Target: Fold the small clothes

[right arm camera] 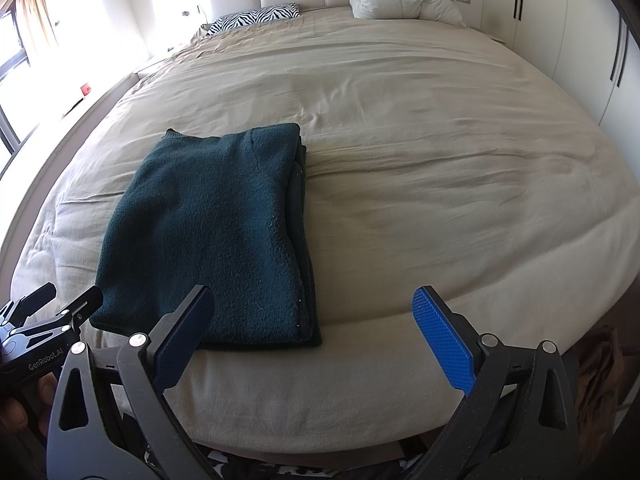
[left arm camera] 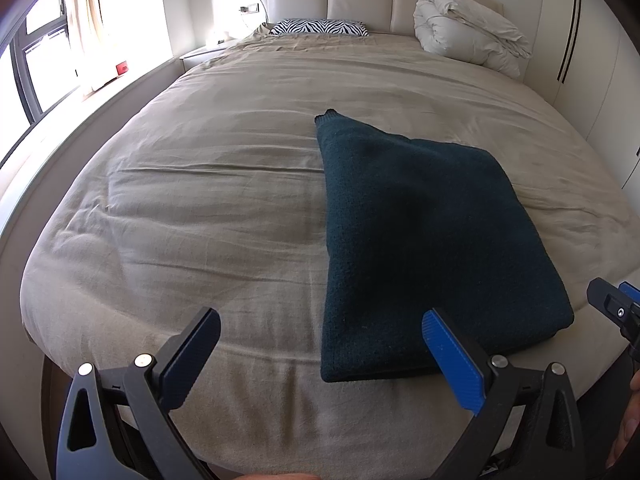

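Sweater [right arm camera: 208, 232], dark teal knit, lies folded near the foot of the bed [right arm camera: 400, 140]; it looks soft, thick and floppy, best pinched at its layered right edge. Left gripper [left arm camera: 320, 364] and right gripper [right arm camera: 316, 340] hover with jaws wide apart, empty. Inner layers are hidden.

Folded dark teal knit garment [left arm camera: 420, 248] lies on the beige-sheeted bed [left arm camera: 208, 208], near edge. Zebra-striped pillow [left arm camera: 320, 27] lies far, at the headboard; bundled cream duvet [left arm camera: 468, 32] right of it. Left gripper [left arm camera: 320, 360] and right gripper [right arm camera: 314, 340] both hang spread wide before the garment's near edge, apart from it.
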A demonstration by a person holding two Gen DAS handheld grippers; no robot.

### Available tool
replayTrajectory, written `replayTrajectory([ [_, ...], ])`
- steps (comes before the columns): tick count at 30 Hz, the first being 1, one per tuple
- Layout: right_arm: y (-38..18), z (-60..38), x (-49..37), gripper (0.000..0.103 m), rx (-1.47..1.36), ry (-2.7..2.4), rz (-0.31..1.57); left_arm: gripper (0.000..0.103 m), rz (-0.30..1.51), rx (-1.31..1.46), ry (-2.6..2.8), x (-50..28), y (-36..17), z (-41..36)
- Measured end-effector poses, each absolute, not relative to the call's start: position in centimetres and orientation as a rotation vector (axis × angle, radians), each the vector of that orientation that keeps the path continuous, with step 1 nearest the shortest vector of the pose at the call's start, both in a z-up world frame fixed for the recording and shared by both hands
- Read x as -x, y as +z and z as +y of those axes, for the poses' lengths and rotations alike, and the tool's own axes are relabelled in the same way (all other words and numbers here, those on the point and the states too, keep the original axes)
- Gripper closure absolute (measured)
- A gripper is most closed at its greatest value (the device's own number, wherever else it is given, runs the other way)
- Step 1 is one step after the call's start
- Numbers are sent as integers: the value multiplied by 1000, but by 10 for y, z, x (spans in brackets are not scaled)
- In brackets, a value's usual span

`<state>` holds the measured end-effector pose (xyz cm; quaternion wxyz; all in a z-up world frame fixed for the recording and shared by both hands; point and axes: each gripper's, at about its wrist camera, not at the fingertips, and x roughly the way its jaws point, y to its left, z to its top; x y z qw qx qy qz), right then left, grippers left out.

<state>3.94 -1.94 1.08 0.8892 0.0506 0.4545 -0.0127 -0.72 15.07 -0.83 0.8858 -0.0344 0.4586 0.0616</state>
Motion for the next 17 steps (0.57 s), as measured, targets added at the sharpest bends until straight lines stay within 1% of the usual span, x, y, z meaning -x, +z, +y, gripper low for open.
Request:
replayTrajectory([
  [17, 9, -19, -38, 2, -108, -24, 949, 0, 959, 74, 124, 5, -9, 153],
])
